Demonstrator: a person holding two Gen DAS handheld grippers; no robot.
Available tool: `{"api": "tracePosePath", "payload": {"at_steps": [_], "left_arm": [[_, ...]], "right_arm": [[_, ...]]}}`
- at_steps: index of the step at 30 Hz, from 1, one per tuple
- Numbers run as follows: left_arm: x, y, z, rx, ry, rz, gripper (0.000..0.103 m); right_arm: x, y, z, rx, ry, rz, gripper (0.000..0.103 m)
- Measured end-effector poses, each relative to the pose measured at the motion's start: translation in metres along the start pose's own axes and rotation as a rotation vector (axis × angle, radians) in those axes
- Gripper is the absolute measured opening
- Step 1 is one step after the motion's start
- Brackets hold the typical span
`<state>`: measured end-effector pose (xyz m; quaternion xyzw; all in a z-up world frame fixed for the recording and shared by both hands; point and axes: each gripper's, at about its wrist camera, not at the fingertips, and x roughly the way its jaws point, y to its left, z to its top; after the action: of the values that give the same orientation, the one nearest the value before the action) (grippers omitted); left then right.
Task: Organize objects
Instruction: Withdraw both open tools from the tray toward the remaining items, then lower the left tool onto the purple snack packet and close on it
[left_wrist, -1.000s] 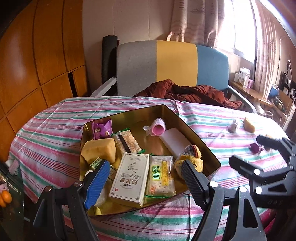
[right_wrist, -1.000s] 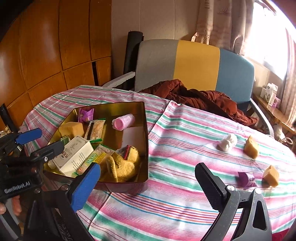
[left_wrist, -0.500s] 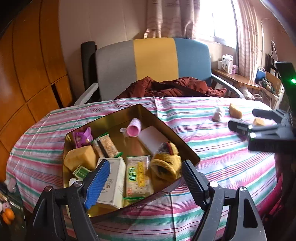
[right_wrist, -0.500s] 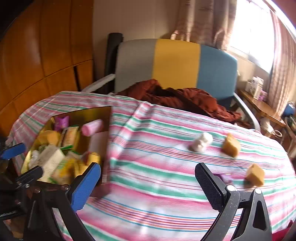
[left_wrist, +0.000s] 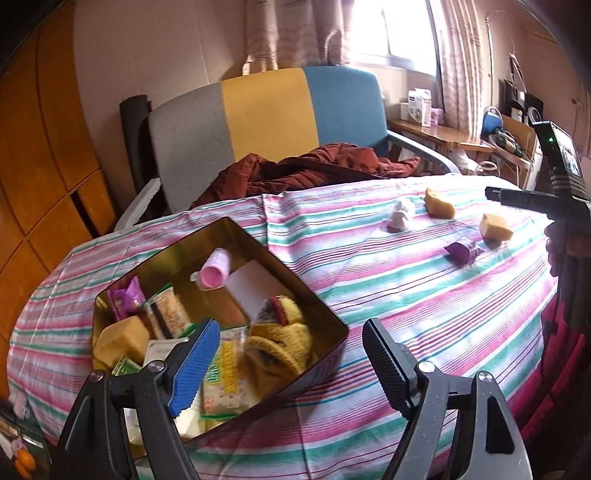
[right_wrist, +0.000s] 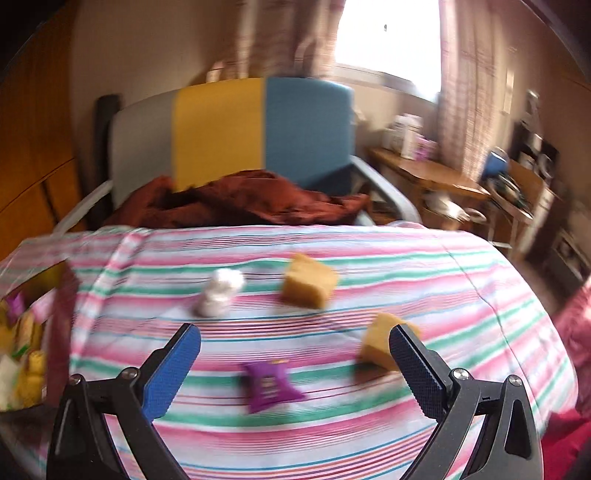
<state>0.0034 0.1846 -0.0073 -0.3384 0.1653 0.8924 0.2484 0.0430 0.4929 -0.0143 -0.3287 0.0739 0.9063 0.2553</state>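
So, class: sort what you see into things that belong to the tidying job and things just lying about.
Job:
gold metal tin
white figurine
two yellow sponge blocks
purple snack packet
open right gripper
open left gripper

Lying about:
rust-brown jacket
grey, yellow and blue chair
wooden side desk

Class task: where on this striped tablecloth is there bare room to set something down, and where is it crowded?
Bare cloth lies between the gold metal tin and the purple snack packet. The tin is crowded; the white figurine and two yellow sponge blocks cluster nearby.
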Motion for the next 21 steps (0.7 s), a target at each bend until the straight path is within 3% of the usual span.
{"api": "tracePosePath", "payload": {"at_steps": [6,16,21], "left_arm": [[0.016,-0.024,0.011,0.043,0.031,-0.042,0.081],[0.046,-0.078,0.029,0.134,0.073,-0.160,0.081],[0.069,-0.104,0.039,0.145,0.122,-0.249,0.074]], "right_arm": [[0.005,-0.059,0.000,0.256,0.005,-0.048,0.103],[0.008,-0.088,-0.007,0.413,0.053,-0.034,0.103],[0.013,-0.105,-0.013,0.500,0.099,-0.048,0.103]]}}
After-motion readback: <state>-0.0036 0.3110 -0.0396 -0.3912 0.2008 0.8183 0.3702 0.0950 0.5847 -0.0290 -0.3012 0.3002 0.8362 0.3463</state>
